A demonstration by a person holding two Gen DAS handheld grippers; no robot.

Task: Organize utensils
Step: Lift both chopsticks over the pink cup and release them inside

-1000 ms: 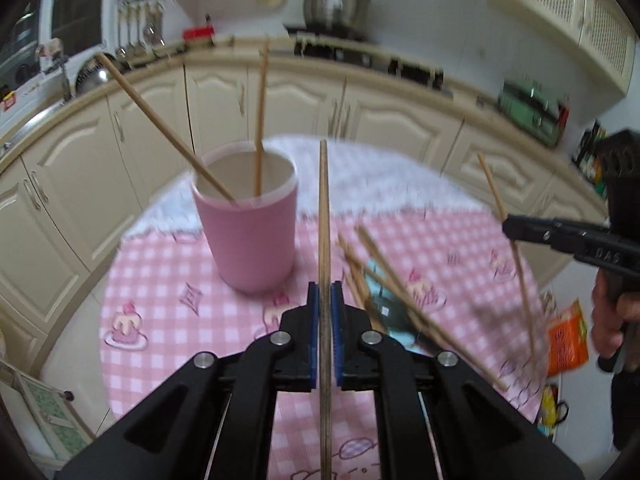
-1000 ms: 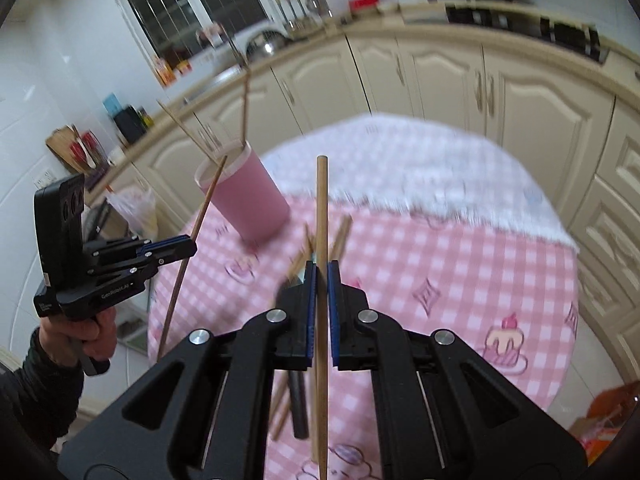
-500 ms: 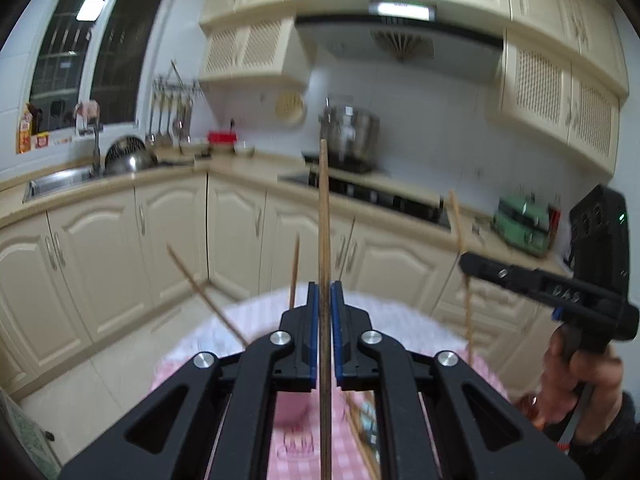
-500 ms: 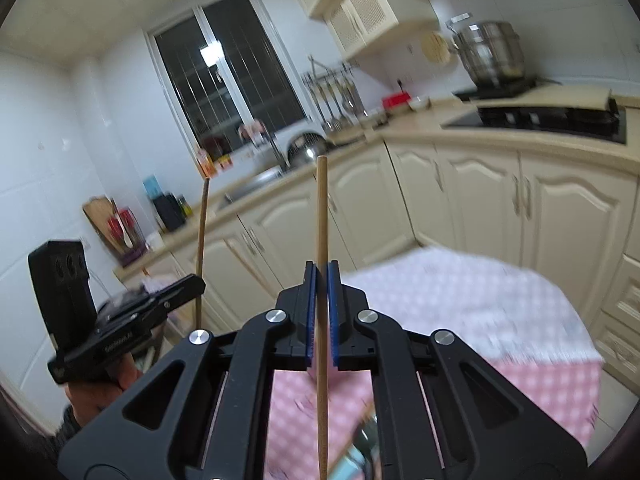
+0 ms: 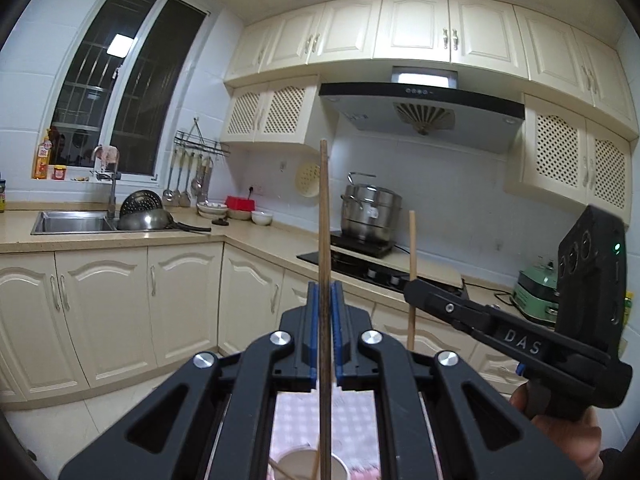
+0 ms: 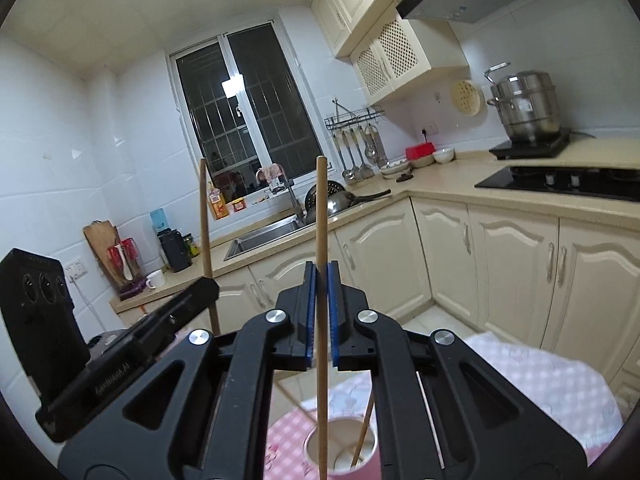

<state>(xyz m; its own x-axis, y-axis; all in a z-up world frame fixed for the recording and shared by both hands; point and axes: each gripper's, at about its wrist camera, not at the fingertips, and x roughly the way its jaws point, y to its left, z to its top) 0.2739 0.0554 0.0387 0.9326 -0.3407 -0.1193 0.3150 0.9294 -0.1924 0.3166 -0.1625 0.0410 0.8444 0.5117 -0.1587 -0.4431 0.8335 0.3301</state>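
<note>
My left gripper (image 5: 325,296) is shut on a wooden chopstick (image 5: 325,220) held upright above the pink cup (image 5: 308,465), which shows at the bottom edge with chopsticks in it. My right gripper (image 6: 321,276) is shut on another upright wooden chopstick (image 6: 321,216); its lower end hangs over the mouth of the pink cup (image 6: 340,446), which holds other chopsticks. The right gripper (image 5: 412,292) with its chopstick (image 5: 412,240) shows in the left wrist view, and the left gripper (image 6: 208,284) with its chopstick (image 6: 205,216) in the right wrist view. The two grippers are close side by side.
The cup stands on a table with a pink checked cloth (image 6: 552,380). Cream cabinets (image 5: 120,304), a sink (image 5: 72,222), a hob with a steel pot (image 5: 370,210) and a range hood (image 5: 420,108) ring the room.
Both grippers have tilted up from looking down at the table to level, each turning its chopstick upright over the cup. The grippers have come closer together.
</note>
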